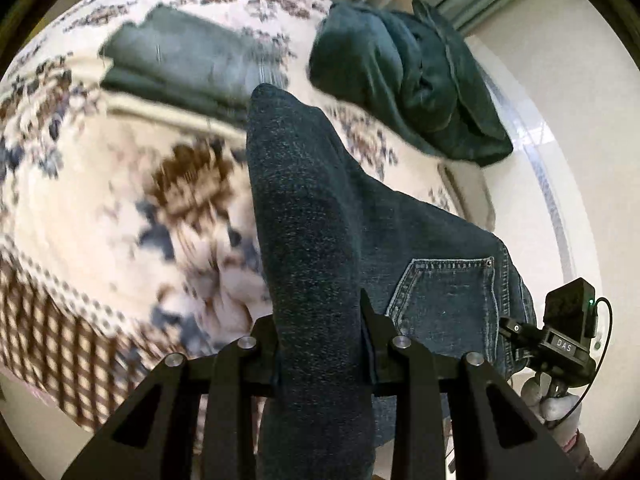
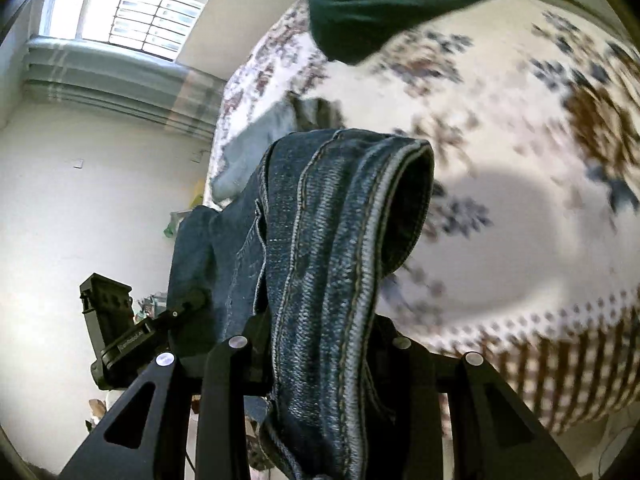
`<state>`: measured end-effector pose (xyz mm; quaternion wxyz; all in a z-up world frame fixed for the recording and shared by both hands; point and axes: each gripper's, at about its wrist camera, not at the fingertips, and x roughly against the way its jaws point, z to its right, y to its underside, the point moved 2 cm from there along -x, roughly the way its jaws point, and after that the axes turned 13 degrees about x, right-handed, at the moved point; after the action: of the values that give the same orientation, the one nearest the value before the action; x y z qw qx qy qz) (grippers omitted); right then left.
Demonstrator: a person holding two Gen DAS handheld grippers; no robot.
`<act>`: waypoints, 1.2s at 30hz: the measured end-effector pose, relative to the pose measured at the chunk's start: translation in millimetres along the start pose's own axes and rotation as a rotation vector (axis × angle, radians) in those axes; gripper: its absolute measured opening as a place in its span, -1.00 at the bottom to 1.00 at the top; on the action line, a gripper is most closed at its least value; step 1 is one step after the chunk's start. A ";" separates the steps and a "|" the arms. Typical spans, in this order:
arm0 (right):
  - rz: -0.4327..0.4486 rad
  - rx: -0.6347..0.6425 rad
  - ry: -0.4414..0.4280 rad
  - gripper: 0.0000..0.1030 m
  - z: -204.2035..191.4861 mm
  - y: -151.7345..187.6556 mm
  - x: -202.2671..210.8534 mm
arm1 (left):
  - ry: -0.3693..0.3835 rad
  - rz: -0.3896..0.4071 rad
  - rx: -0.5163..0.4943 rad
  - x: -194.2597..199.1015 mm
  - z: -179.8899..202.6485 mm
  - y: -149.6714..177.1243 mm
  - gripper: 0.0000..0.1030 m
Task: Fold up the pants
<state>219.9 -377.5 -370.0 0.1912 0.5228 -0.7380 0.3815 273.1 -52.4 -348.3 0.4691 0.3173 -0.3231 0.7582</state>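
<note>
Both black two-finger tongs, left (image 1: 320,320) and right (image 2: 320,328), are clamped nearly shut on the dark blue denim pants (image 1: 316,220), which hang between them above the flower-patterned bedspread (image 1: 100,184).

we saw a bed (image 1: 92,200) covered with a cream bedspread (image 2: 500,200) printed in brown and blue-grey flower shapes, with a brown checked border along its near edge. a dark green garment (image 1: 404,76) lay bunched near the bed's far edge, and a greyish-green folded piece (image 1: 180,64) lay flat well apart from it. a pale blue cloth (image 2: 248,148) lay on the bed's far side. we saw a barred window (image 2: 148,12) above striped grey-green curtains (image 2: 120,88), and a plain white wall (image 2: 80,208) below them.
</note>
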 end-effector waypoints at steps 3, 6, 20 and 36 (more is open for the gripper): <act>0.013 0.009 0.008 -0.32 -33.4 -36.5 -22.5 | 0.019 0.012 0.002 14.7 -9.5 -44.6 -0.50; 0.034 0.009 0.018 -0.32 -67.0 -79.1 -53.4 | 0.040 0.013 -0.003 22.5 -23.1 -101.2 -0.50; 0.080 -0.014 -0.037 -0.32 -119.1 -267.4 -282.4 | 0.036 0.061 -0.004 -9.7 -112.3 -351.7 -0.50; -0.102 -0.023 0.226 0.21 -51.2 -295.4 -380.8 | -0.120 -0.037 -0.007 -96.4 -205.4 -403.2 -0.13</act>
<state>629.8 -148.1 -489.6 0.2982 0.5113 -0.6884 0.4191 640.5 202.1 -467.5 0.4639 0.3667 -0.3473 0.7279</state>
